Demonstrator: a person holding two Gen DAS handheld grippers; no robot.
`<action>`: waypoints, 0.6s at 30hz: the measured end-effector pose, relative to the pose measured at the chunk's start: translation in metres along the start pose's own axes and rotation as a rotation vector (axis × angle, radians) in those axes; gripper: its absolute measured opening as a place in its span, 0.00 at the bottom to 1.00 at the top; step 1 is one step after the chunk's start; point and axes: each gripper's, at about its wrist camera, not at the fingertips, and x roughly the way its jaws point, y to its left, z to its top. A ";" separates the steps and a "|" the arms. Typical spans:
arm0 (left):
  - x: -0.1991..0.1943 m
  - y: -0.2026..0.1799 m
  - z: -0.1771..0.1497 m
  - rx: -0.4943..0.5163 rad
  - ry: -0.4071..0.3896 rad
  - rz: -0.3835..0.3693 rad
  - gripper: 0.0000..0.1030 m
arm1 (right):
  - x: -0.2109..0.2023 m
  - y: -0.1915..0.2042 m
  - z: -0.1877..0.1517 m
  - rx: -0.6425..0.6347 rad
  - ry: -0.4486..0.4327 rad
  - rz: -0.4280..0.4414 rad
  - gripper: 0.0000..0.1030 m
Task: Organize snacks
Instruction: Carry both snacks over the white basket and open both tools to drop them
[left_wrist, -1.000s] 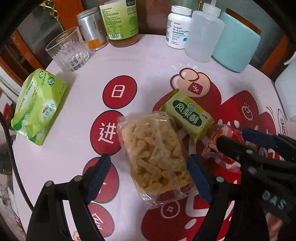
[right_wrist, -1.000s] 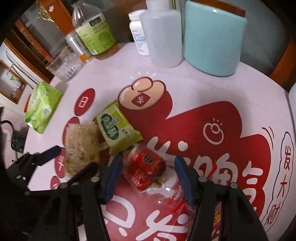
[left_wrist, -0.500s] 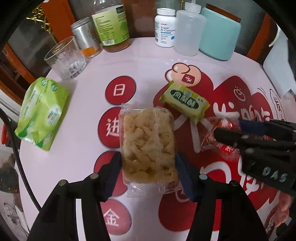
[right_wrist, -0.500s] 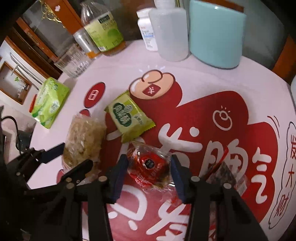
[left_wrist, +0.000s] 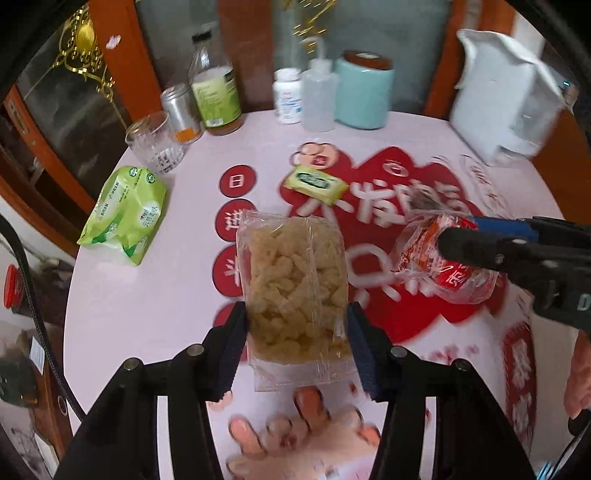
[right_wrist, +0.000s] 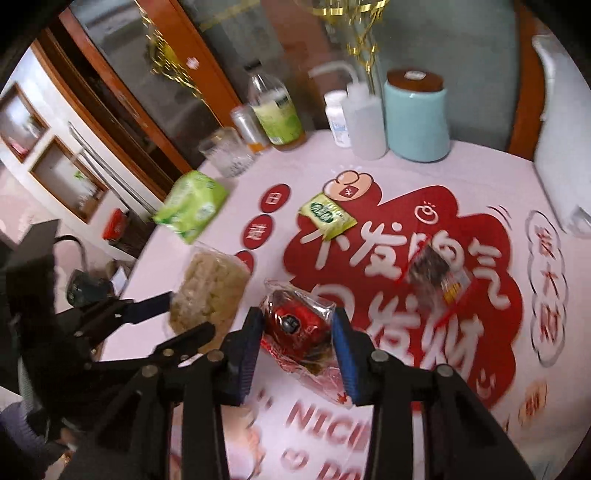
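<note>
Two snack packets hang clear of a round table (left_wrist: 155, 314) with a red-and-white printed cover as a person sorts snacks with a pair of hand-held tongs. The left tongs (left_wrist: 297, 339) are closing a little further on a clear packet of pale puffed snacks (left_wrist: 295, 280), pads pressed to both its sides; the right tongs (right_wrist: 297, 341) are clamped tight on a crinkly red-wrapped snack (right_wrist: 291, 325) just right of the puffed packet. Left on the table are a green pineapple-cake packet (left_wrist: 316, 183), beyond the puffed packet, and a dark packet (right_wrist: 436, 277) right of the red one; a green tissue pack (left_wrist: 123, 214) lies far left. The step in hand appears to be the carry. No collecting spot is evident, so the next move calls for choosing one and setting both down together.
</note>
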 end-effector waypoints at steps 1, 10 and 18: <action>-0.010 -0.005 -0.006 0.014 -0.009 -0.012 0.50 | -0.015 0.003 -0.010 0.007 -0.020 0.004 0.37; -0.092 -0.084 -0.064 0.197 -0.058 -0.201 0.50 | -0.137 -0.002 -0.120 0.137 -0.173 -0.079 0.37; -0.129 -0.183 -0.102 0.363 -0.088 -0.359 0.50 | -0.222 -0.050 -0.219 0.346 -0.285 -0.235 0.37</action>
